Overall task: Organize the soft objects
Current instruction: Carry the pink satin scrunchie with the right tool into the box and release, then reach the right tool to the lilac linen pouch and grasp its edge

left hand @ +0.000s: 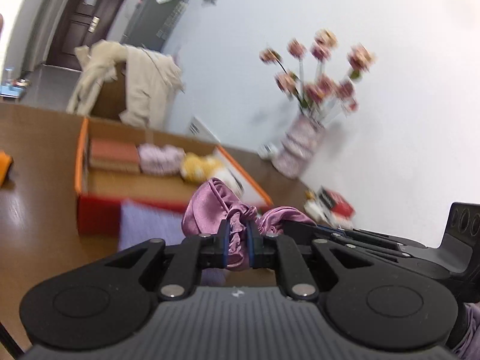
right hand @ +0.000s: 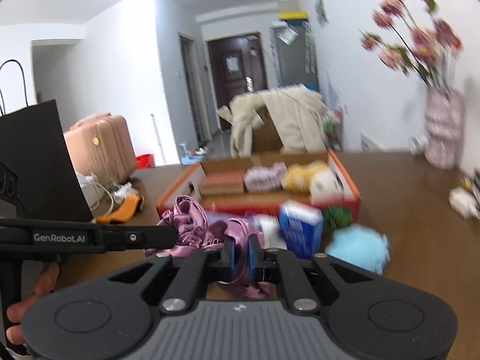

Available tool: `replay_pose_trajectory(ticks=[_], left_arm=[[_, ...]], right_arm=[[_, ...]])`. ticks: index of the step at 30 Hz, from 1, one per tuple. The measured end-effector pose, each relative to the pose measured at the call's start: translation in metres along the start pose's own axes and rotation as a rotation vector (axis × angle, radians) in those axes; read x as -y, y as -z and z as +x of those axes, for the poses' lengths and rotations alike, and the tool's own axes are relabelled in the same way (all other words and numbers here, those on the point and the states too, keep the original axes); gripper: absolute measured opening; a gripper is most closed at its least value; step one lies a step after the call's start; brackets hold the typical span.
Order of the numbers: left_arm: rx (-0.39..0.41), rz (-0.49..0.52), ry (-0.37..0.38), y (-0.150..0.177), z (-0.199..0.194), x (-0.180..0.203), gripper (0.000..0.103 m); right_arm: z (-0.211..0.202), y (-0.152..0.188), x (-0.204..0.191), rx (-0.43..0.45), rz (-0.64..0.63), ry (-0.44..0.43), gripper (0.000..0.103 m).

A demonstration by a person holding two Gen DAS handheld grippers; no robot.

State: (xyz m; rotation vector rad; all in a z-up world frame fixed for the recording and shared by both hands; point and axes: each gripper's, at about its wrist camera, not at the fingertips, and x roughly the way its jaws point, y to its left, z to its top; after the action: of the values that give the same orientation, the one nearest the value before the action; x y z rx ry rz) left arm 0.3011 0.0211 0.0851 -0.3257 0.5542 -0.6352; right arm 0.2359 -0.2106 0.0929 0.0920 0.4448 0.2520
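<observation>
Purple satin cloth [left hand: 207, 207] is pinched between the closed pads of the left hand-held gripper [left hand: 238, 241]; its gathered folds bulge up and to both sides just ahead of the fingertips, lifted clear of the brown worktop [left hand: 39, 204]. Beyond and to the left of this hand-held gripper stands an open orange-rimmed cardboard box [left hand: 82, 162] that holds, from left to right, a reddish-brown folded piece [left hand: 114, 156], a pale pink ruffled item [left hand: 160, 159] and a yellow soft toy [left hand: 198, 166]. Directly in front of the box lies a lilac cloth [left hand: 147, 225]. Far to the right, a vase of pink flowers [left hand: 300, 147] stands on the worktop against the wall.

In the right wrist view, the left hand-held gripper enters from the left edge, with the person's fingers [right hand: 18, 309] on its handle. The right hand-held gripper [right hand: 241, 255] is likewise pressed together on the same purple satin cloth [right hand: 192, 222], which spans between the two tools. Just ahead and to its right sit a blue-and-white packet [right hand: 300, 225], a green item [right hand: 339, 214] and a light blue fluffy object [right hand: 358, 247], all blurred. The box [right hand: 180, 186] lies beyond them.
</observation>
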Motion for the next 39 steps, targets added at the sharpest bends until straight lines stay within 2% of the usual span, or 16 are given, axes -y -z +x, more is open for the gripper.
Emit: replay_pose_trajectory(ticks=[3,5,8,9,11,13,16,17,21,24,26,30,33,35,37,39], left_arm=[[-0.009,-0.059,-0.062,-0.038,0.020,-0.021,0.012],[-0.023,-0.061,-0.110,-0.059,0.038,-0.036,0.012],[-0.053,-0.075,-0.206,-0.086,0.076,-0.064,0.012],[-0.072,-0.106,-0.242,-0.093,0.091,-0.075,0.012],[-0.113,-0.100,-0.295,-0.102,0.118,-0.091,0.012],[-0.172,-0.098,-0.361,-0.106,0.143,-0.105,0.013],[-0.192,-0.049,-0.461,-0.103,0.166,-0.116,0.017],[-0.199,-0.049,-0.469,-0.102,0.169,-0.119,0.020],[-0.202,-0.103,-0.454,-0.102,0.172,-0.132,0.024],[-0.187,-0.101,-0.449,-0.104,0.161,-0.129,0.030],[-0.176,-0.086,-0.439,-0.107,0.152,-0.120,0.035],[-0.120,-0.018,-0.435,-0.118,0.118,-0.083,0.044],[-0.058,0.033,-0.406,-0.123,0.086,-0.052,0.055],[-0.032,0.064,-0.387,-0.123,0.066,-0.033,0.061],[-0.015,0.095,-0.376,-0.118,0.045,-0.013,0.067],[-0.001,0.122,-0.380,-0.111,0.027,0.002,0.070]], right_arm=[[0.030,-0.037,0.004,0.018,-0.025,-0.053,0.008],[0.062,-0.063,0.006,-0.001,-0.031,-0.098,0.008],[0.119,-0.093,0.006,-0.061,-0.060,-0.133,0.008],[0.142,-0.102,0.007,-0.095,-0.062,-0.142,0.008],[0.185,-0.113,0.009,-0.164,-0.045,-0.153,0.008],[0.224,-0.117,0.011,-0.233,-0.009,-0.145,0.008],[0.276,-0.117,0.014,-0.336,0.050,-0.130,0.008],[0.289,-0.114,0.013,-0.363,0.052,-0.121,0.008],[0.318,-0.097,0.012,-0.418,0.078,-0.088,0.012],[0.320,-0.094,0.017,-0.407,0.117,-0.088,0.017],[0.317,-0.096,0.022,-0.412,0.141,-0.101,0.025],[0.282,-0.114,0.027,-0.340,0.111,-0.104,0.030],[0.228,-0.133,0.031,-0.257,0.079,-0.123,0.042],[0.190,-0.143,0.033,-0.207,0.035,-0.114,0.056],[0.151,-0.149,0.036,-0.169,-0.001,-0.099,0.061],[0.115,-0.152,0.041,-0.143,-0.020,-0.086,0.061]])
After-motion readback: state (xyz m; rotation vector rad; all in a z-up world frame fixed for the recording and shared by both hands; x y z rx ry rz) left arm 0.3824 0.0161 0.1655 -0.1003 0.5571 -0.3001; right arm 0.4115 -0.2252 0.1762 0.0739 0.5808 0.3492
